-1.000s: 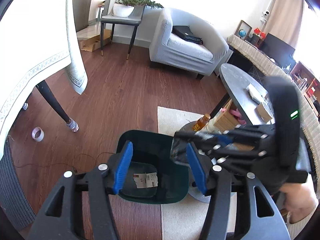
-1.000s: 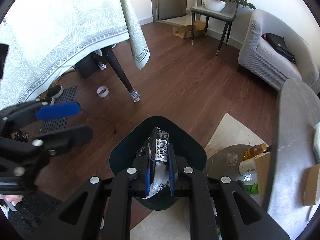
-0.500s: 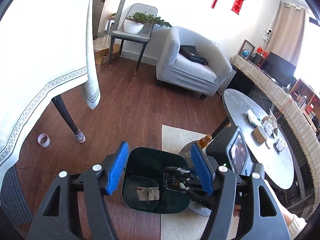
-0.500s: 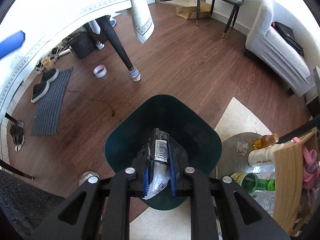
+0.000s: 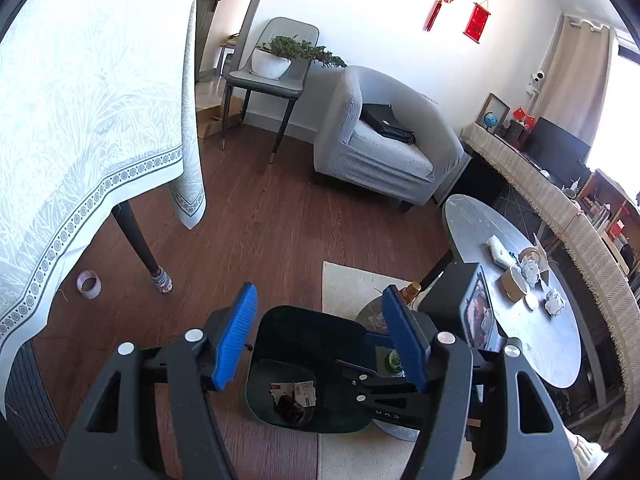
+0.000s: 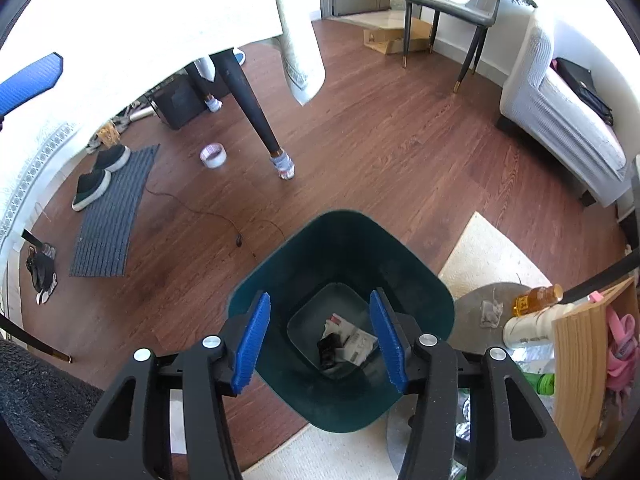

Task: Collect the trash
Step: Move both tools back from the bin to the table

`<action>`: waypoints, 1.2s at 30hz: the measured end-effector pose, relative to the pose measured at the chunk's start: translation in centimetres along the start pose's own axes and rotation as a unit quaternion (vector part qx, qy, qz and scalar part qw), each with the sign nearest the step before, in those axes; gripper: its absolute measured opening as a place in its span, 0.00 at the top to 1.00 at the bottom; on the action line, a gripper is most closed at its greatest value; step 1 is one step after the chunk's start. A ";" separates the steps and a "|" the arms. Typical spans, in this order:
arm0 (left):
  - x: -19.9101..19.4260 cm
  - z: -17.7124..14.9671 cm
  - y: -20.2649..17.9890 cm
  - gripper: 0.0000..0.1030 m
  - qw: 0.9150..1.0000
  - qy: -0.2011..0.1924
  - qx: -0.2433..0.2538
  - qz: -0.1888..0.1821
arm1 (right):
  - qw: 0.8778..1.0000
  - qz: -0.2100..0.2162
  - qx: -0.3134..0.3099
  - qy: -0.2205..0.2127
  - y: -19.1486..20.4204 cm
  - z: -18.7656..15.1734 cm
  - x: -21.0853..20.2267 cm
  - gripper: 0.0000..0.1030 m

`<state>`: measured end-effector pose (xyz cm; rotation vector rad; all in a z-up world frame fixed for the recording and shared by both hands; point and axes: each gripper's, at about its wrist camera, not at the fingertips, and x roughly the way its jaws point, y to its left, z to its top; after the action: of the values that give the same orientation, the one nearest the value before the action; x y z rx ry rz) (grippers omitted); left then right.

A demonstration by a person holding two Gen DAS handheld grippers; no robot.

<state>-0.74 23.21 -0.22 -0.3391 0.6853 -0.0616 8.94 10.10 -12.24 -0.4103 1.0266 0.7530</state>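
Note:
A dark green trash bin (image 6: pixel 280 264) stands on the wood floor beside a cream rug. A dark wrapper (image 6: pixel 329 349) and white paper scraps (image 6: pixel 358 345) lie at its bottom. My right gripper (image 6: pixel 320 340) is open and empty right above the bin's mouth. My left gripper (image 5: pixel 320 340) is open and empty, higher up over the same bin (image 5: pixel 304 324), with the wrapper (image 5: pixel 289 406) and paper (image 5: pixel 304 390) below. The right gripper's body (image 5: pixel 400 392) reaches in from the right under the left one.
A clothed dining table (image 5: pixel 80 128) stands left, a tape roll (image 6: pixel 213 155) by its leg (image 6: pixel 256 116). A grey round table (image 5: pixel 532 344) with small items is right. Bottles (image 6: pixel 538 296) and a wooden rack (image 6: pixel 588 368) crowd the bin's right. An armchair (image 5: pixel 384 148) is behind.
My right gripper opened and let go of the wrapper, which dropped into the bin. My left gripper rose and pulled back, so more of the room shows.

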 end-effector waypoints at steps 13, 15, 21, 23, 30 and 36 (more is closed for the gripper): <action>-2.1 0.8 -3.2 0.33 0.996 -0.058 0.060 0.012 | 0.991 -0.023 0.013 -0.134 -1.3 1.3 -9.3 0.49; -2.2 0.7 -4.1 0.33 0.995 -0.067 0.071 0.012 | 0.988 -0.036 0.016 -0.147 -1.9 1.0 -10.5 0.49; -1.1 0.3 -6.9 0.33 0.994 -0.063 0.089 -0.001 | 0.984 -0.060 0.035 -0.166 -4.5 -0.7 -12.9 0.49; -0.8 0.1 -8.1 0.33 0.993 -0.065 0.094 -0.009 | 0.982 -0.067 0.039 -0.170 -5.4 -1.5 -13.7 0.49; 1.0 -0.3 -11.8 0.33 0.992 -0.059 0.108 -0.028 | 0.977 -0.094 0.060 -0.183 -8.4 -4.5 -16.6 0.49; 2.6 -1.0 -15.3 0.33 0.990 -0.048 0.122 -0.046 | 0.970 -0.115 0.094 -0.192 -11.9 -7.2 -18.8 0.49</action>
<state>1.48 8.09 2.47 -0.1376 0.5583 -0.2138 7.48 -9.41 0.46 -0.2033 0.6627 0.4956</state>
